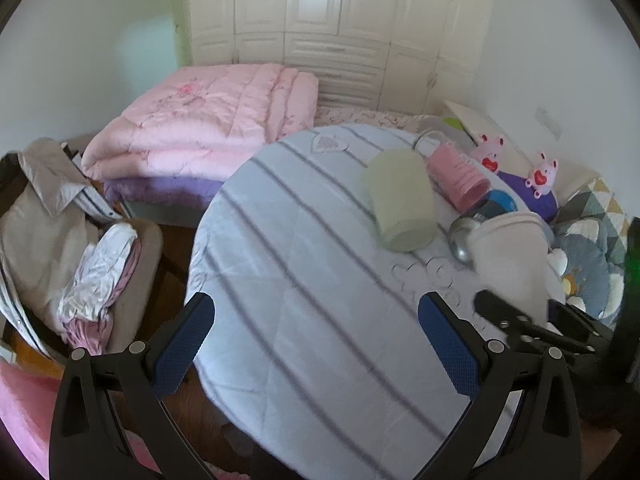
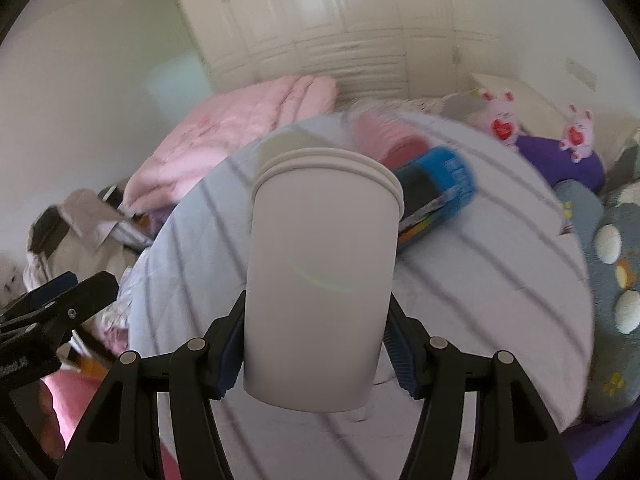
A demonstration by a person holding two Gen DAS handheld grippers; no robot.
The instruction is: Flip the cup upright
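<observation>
Left wrist view: my left hand-held gripper (image 1: 316,344), fingers spread wide, nothing between them, over the striped tabletop (image 1: 304,280). A pale green cup (image 1: 402,200) lies on its side ahead, a pink cup (image 1: 456,178) beyond.

Right wrist view: my right hand-held gripper (image 2: 314,354) is clamped on the white cup (image 2: 320,276), long axis pointing away from me, ridged rim farthest, above the tabletop. This hand has it; turning the wrist should settle it upright.

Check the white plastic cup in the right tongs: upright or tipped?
Tipped. The white plastic cup points away from the right tongs, ridged rim far, base near the camera.
</observation>
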